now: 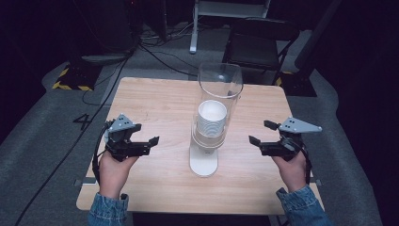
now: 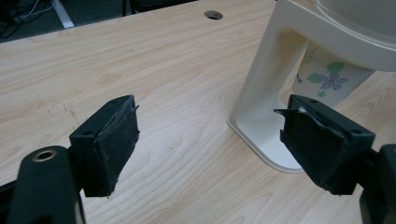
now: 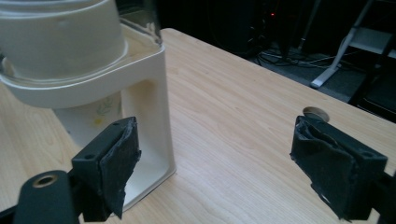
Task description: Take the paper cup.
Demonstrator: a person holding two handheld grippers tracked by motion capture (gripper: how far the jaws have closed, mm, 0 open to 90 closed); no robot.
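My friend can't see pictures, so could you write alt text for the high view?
A cup dispenser, a clear tube holding a stack of white paper cups on a cream stand, stands mid-table on a light wooden table. A person's hands hold a left gripper and a right gripper on either side of it, jaws open and touching nothing.

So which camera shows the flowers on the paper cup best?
The left gripper view: the flowered white paper cup hangs under the cream dispenser there. The right gripper view shows faint print; the high view shows the plain stack from above.
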